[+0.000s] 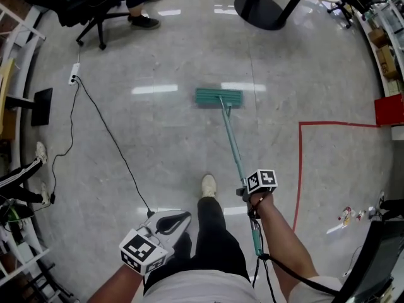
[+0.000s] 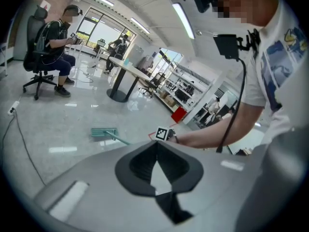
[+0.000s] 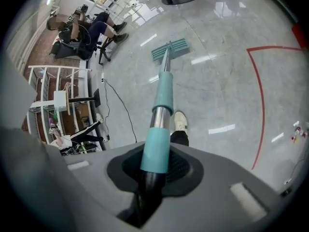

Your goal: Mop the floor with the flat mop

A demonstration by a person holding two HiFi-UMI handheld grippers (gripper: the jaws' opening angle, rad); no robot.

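Note:
The flat mop's green head (image 1: 219, 97) lies flat on the grey floor ahead of me. Its teal and silver handle (image 1: 232, 141) slants back to my right gripper (image 1: 247, 194), which is shut on the handle near the upper end. In the right gripper view the handle (image 3: 163, 93) runs out from between the jaws (image 3: 157, 163) to the mop head (image 3: 171, 50). My left gripper (image 1: 169, 222) hangs low at my left side, away from the mop. In the left gripper view its jaws (image 2: 155, 146) meet with nothing between them, and the mop head (image 2: 104, 132) shows far off.
A black cable (image 1: 110, 137) runs from a power strip (image 1: 74, 74) across the floor to my left. A seated person on a wheeled chair (image 1: 95, 11) is at far left, a round table base (image 1: 259, 10) ahead. Red tape (image 1: 298, 169) marks the floor at right. My shoe (image 1: 208, 185) stands beside the handle.

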